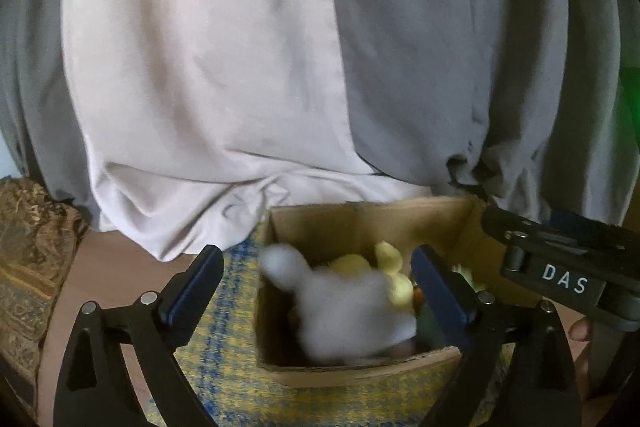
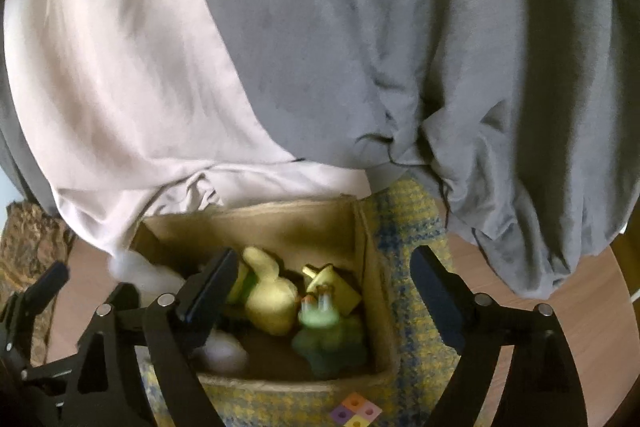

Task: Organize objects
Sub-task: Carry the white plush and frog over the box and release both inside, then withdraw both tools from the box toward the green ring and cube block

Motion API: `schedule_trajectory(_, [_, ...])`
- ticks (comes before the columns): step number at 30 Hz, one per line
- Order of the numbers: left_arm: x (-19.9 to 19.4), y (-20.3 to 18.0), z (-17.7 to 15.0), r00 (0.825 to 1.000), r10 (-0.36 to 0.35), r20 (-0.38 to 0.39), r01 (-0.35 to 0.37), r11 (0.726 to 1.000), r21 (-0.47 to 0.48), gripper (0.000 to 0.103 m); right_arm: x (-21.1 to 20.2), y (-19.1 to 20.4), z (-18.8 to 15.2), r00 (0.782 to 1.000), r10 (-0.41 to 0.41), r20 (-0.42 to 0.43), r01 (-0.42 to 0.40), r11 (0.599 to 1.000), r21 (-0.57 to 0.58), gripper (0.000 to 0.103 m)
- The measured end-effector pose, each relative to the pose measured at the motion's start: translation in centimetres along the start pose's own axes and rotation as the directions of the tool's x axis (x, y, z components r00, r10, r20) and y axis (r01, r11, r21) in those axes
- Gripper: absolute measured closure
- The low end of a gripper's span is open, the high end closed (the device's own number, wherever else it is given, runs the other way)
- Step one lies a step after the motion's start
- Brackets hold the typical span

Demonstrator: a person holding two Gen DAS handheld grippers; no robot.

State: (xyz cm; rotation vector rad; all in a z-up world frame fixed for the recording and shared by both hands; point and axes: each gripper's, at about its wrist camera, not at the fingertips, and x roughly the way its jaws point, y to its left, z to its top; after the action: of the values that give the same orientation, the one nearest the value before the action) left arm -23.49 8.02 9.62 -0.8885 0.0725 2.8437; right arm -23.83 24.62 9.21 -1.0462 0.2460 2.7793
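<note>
Already our left gripper (image 1: pixel 318 287) stands with its jaws wide, and the white plush toy (image 1: pixel 340 307) lies between them but free of both pads, blurred, sagging over the near-left wall into the cardboard box (image 1: pixel 360 373); we judge it has been let go and is dropping in. Our right gripper (image 2: pixel 322 287) also has its jaws spread wide and empty, poised above the box opening; from its view the white toy shows only in part, behind the left jaw. Just under those jaws, inside the box, lie a yellow plush rabbit (image 2: pixel 268 303), a green plush frog (image 2: pixel 328 339) and a yellow wedge-shaped piece (image 2: pixel 336 285), so most of the tidying we can see looks done. Outward from the box, it sits on a yellow-and-blue woven mat (image 2: pixel 408 227) on the round wooden worktop (image 2: pixel 592 291), and grey and pale cloths (image 1: pixel 200 67) hang over the far edge, touching the box's back rim. Toward the near edge, a small block of coloured squares (image 2: pixel 356 409) remains on the mat outside the box; we judge that is what is left to gather. At the left edge sits a patterned brown cushion (image 1: pixel 28 247).
</note>
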Motion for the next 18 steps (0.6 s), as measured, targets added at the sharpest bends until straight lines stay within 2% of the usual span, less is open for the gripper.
schedule_trajectory(3, [-0.6,0.3,0.0,1.0,0.028,0.009,-0.028,1.0,-0.009,0.001,-0.5,0.0,-0.3,1.0,0.001,0.002,-0.001,1.0,0.003,0.015])
schedule_trajectory(9, [-2.5,0.6,-0.7,0.995,0.084,0.044,-0.083,0.996,-0.021,0.0,-2.1,-0.2,-1.5,1.0,-0.008,0.025,0.008,1.0,0.009,0.013])
schedule_trajectory(18, [-5.7,1.1,-3.3,0.989,0.129,0.069,-0.125,0.99,-0.058,0.0,-4.9,-0.7,-4.2,0.998,-0.018,0.061,0.018,1.0,0.004,0.012])
